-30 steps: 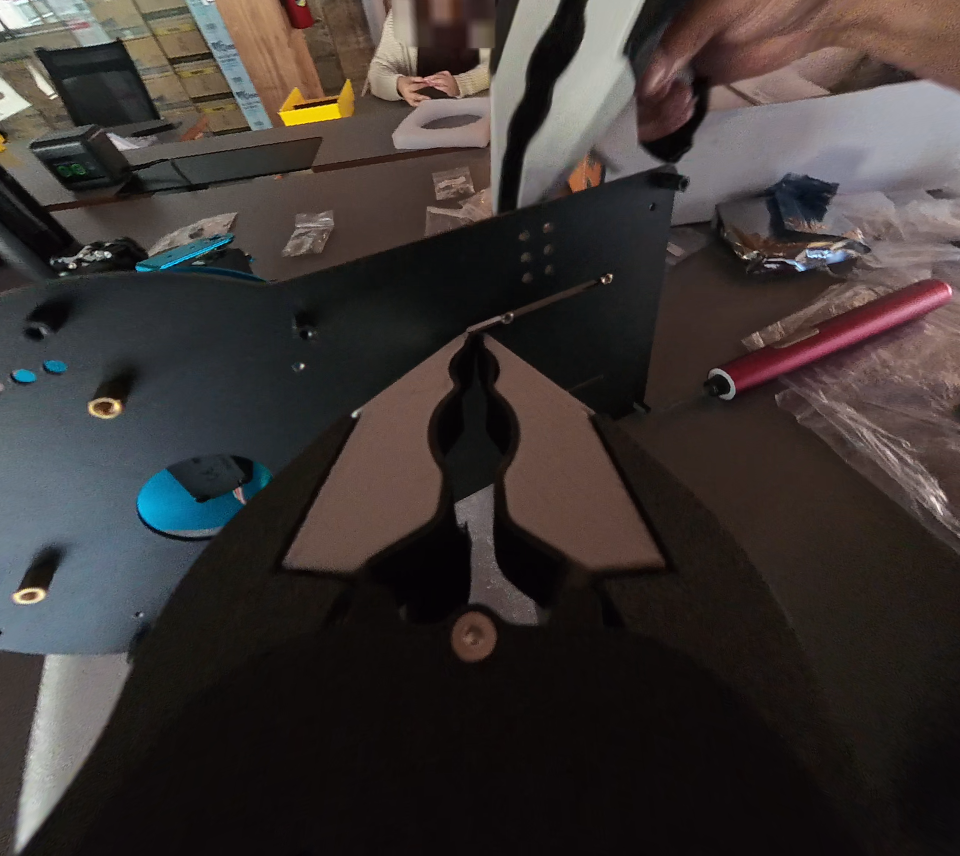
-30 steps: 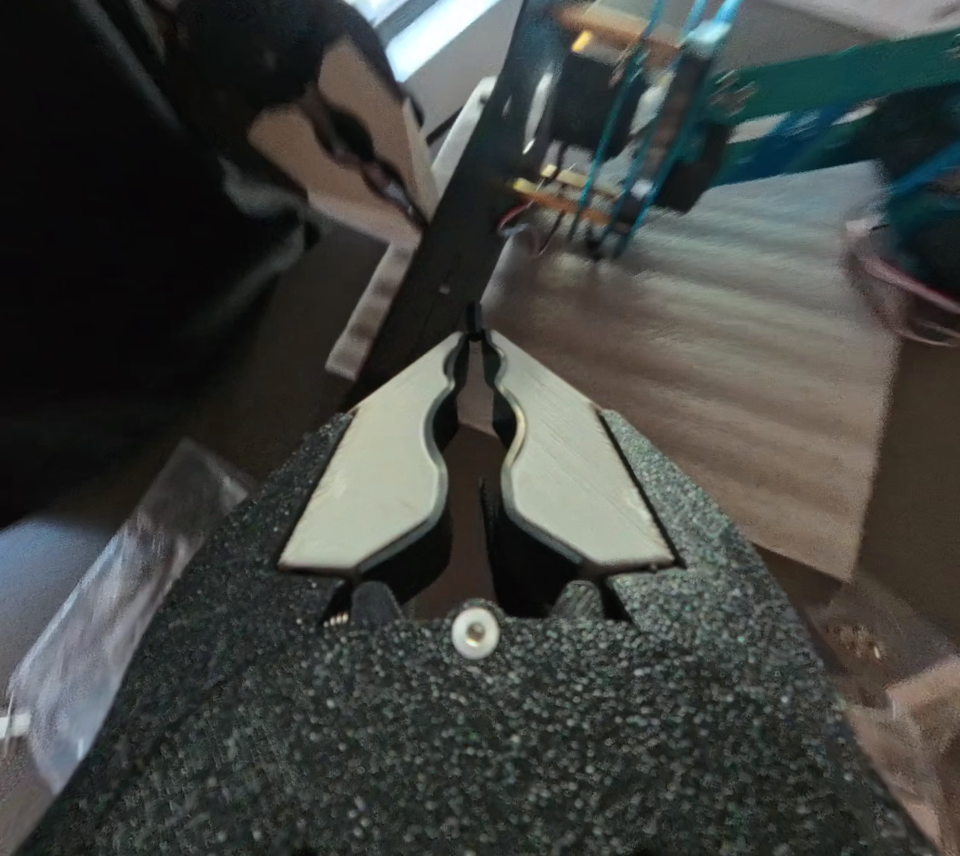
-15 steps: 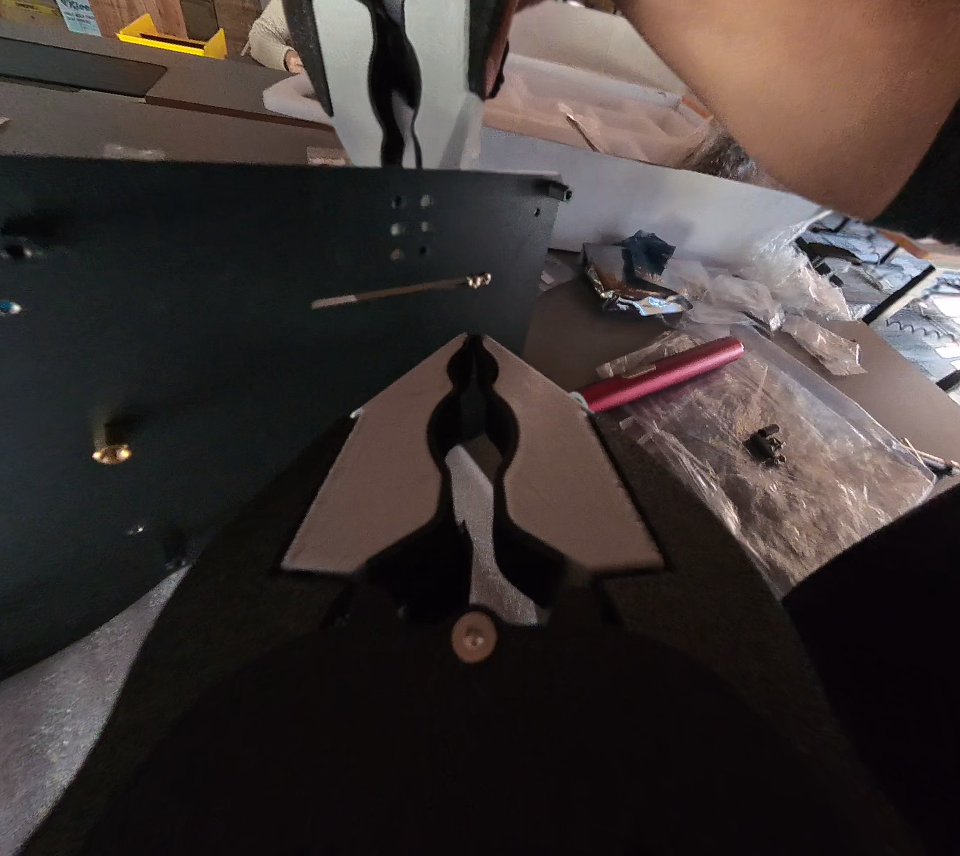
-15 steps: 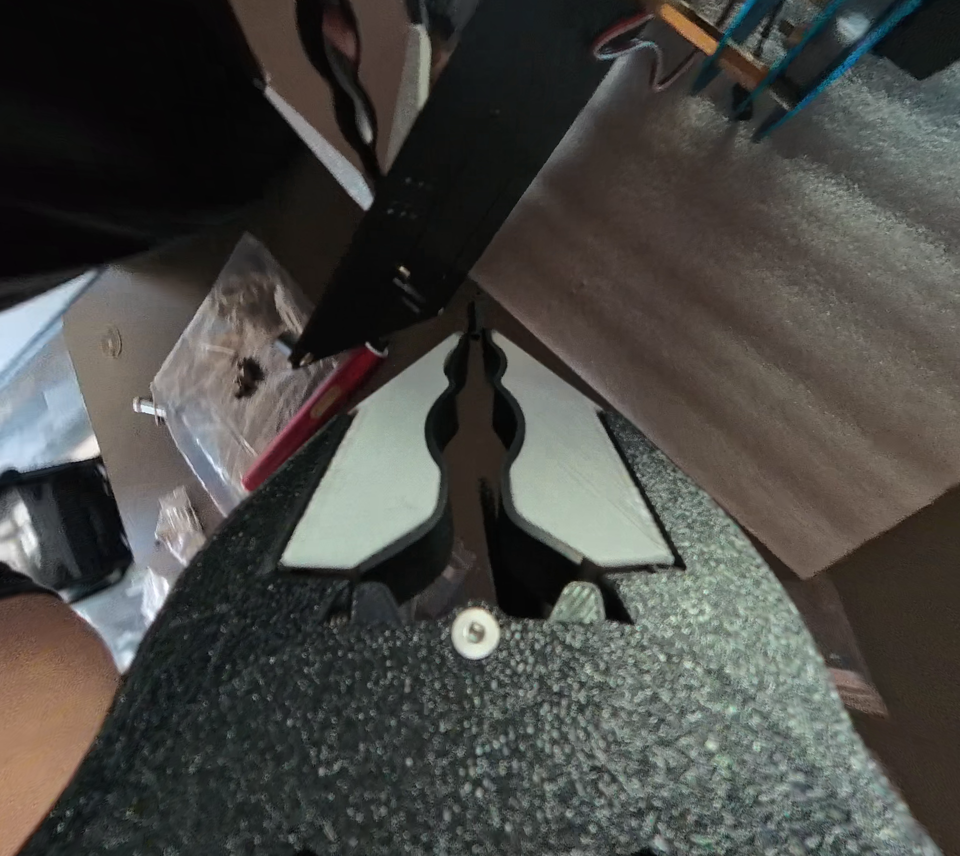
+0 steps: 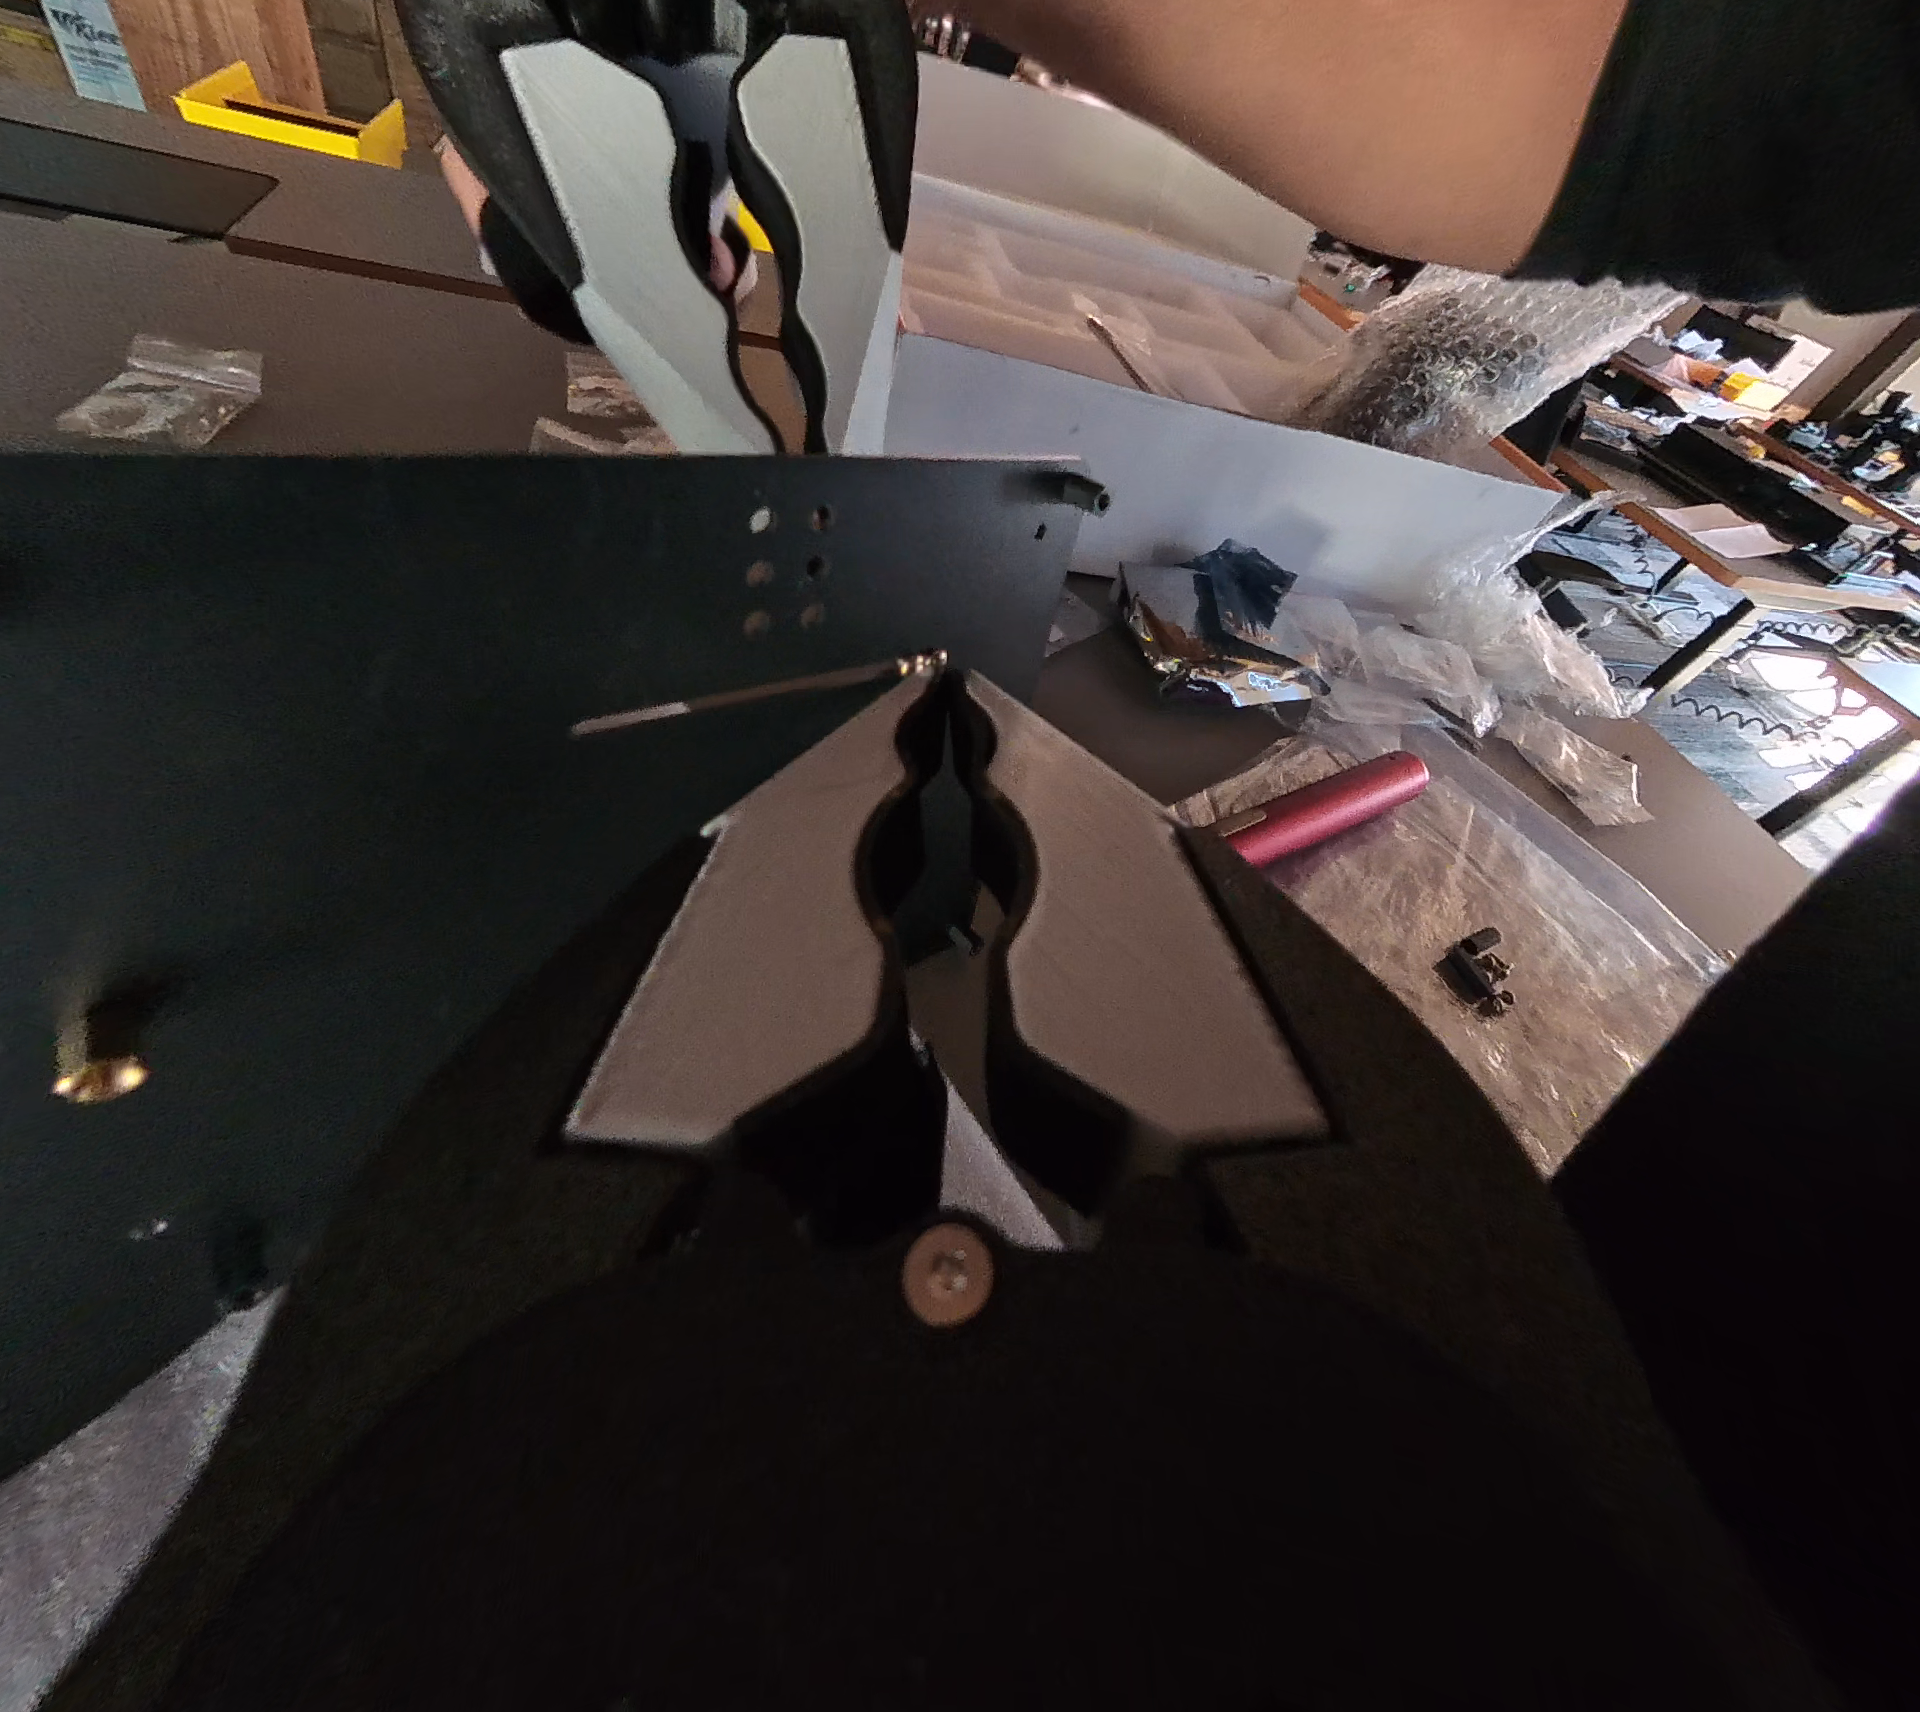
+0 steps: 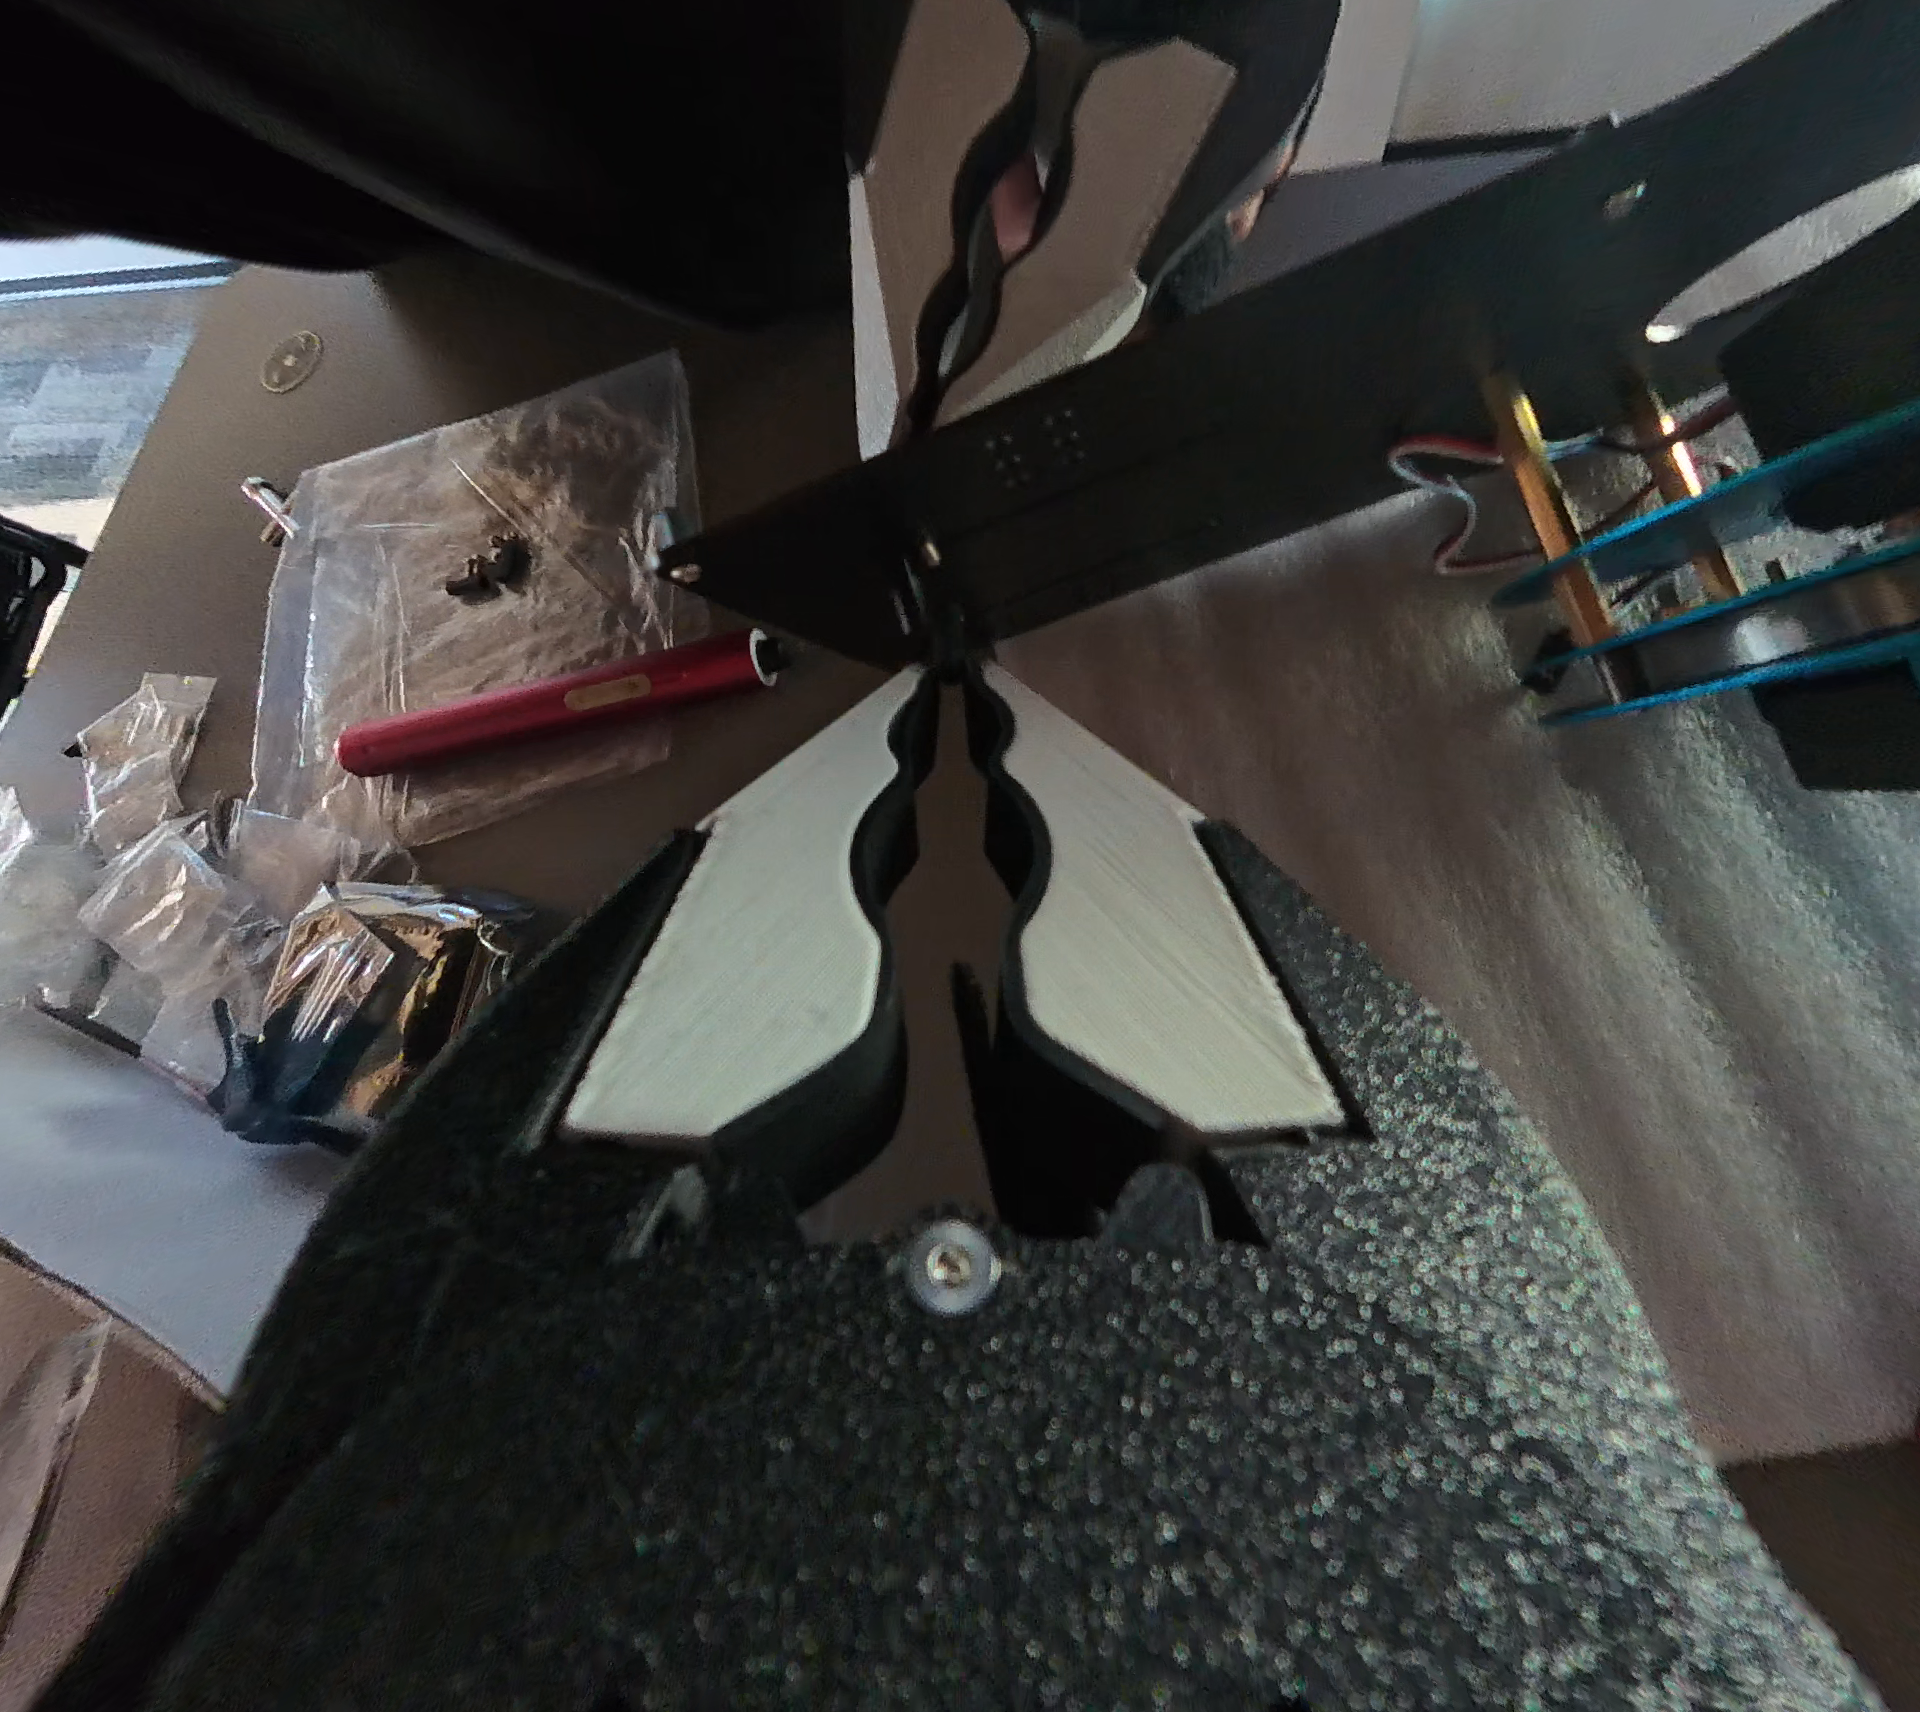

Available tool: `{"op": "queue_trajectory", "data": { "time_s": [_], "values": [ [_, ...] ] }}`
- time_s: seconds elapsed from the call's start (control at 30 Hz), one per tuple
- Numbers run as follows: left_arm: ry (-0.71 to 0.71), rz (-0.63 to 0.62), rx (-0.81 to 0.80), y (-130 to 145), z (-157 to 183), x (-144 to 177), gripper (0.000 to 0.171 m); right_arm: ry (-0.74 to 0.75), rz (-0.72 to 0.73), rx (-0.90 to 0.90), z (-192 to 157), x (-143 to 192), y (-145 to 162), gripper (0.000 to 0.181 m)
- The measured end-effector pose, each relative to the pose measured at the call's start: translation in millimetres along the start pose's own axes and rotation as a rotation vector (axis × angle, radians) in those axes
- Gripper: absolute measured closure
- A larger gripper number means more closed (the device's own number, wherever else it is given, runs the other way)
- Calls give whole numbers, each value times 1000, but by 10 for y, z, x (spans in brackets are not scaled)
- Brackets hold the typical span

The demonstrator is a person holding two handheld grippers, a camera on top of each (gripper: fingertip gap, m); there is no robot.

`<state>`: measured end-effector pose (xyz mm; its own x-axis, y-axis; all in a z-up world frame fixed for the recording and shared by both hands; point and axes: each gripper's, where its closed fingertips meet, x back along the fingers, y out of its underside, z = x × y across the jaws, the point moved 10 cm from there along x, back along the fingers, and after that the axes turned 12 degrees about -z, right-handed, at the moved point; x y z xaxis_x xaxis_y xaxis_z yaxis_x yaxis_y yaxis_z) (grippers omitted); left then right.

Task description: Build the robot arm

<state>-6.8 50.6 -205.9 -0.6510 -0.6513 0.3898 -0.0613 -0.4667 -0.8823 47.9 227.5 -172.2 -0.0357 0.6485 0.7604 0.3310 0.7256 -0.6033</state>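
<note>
The left gripper [image 5: 943,675] is clenched on the near edge of a flat black metal plate with drilled holes [image 5: 416,727], tilted above white foam sheeting [image 6: 1455,935]. The right gripper [image 6: 943,670] pinches the plate's opposite edge, fingertips closed on it. A red cylindrical metal tool [image 5: 1325,805] lies on clear plastic bags [image 5: 1507,914] just beside the plate's corner, on the brown table [image 5: 364,343].
</note>
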Motion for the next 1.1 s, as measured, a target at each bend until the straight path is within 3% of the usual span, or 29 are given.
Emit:
{"op": "queue_trajectory", "data": {
  "time_s": [0.6,1.1],
  "values": [
    [7,-6,9,-25,-91,82,171,17,51,56,71,-96,-12,176],
    [-22,0,-21,-19,-399,378,171,158,115,122,308,-79,-80,176]
  ]
}}
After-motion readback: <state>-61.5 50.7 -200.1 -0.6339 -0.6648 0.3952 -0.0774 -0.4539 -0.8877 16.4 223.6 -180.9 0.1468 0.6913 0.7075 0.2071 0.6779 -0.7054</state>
